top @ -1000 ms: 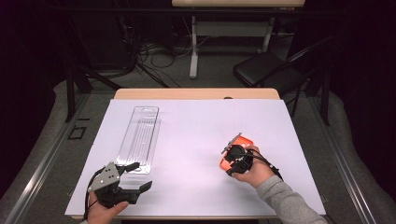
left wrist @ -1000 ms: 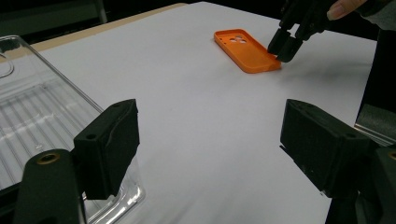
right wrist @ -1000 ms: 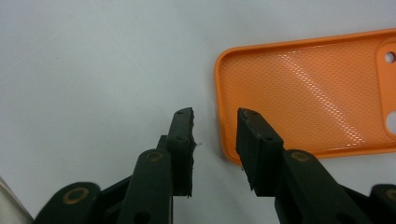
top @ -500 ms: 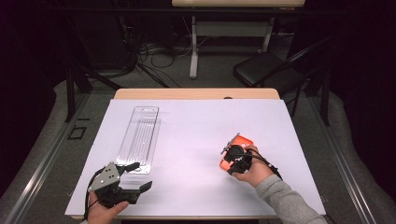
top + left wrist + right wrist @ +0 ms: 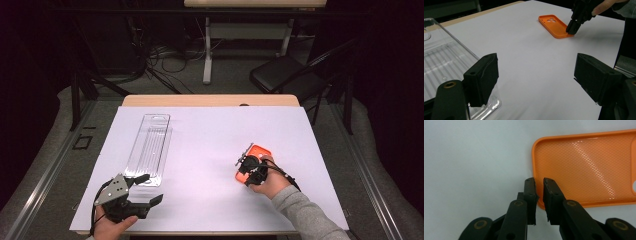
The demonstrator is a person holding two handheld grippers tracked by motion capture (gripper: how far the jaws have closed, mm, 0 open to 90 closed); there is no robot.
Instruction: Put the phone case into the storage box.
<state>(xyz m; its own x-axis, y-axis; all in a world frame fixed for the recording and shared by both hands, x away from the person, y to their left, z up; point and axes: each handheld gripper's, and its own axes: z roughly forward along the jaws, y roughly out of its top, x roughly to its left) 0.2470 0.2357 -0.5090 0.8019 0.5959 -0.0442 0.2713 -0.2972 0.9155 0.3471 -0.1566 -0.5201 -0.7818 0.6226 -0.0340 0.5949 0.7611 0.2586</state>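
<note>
Your right gripper (image 5: 538, 192) sits at the lower centre of its own view, jaws nearly together and just been closing, straddling the near corner rim of the orange phone case (image 5: 584, 167); a thin gap shows, so pad contact is uncertain. In the high view the case (image 5: 256, 159) lies right of centre on the white table cover (image 5: 210, 145), with bare room all round it and the cover's right edge well apart. Your left gripper (image 5: 145, 189) hovers at lower left, jaws wide, holding nothing, just beside the near end of the clear plastic tray (image 5: 148, 147). The left gripper view shows the case's camera cutout (image 5: 550, 20).
</note>
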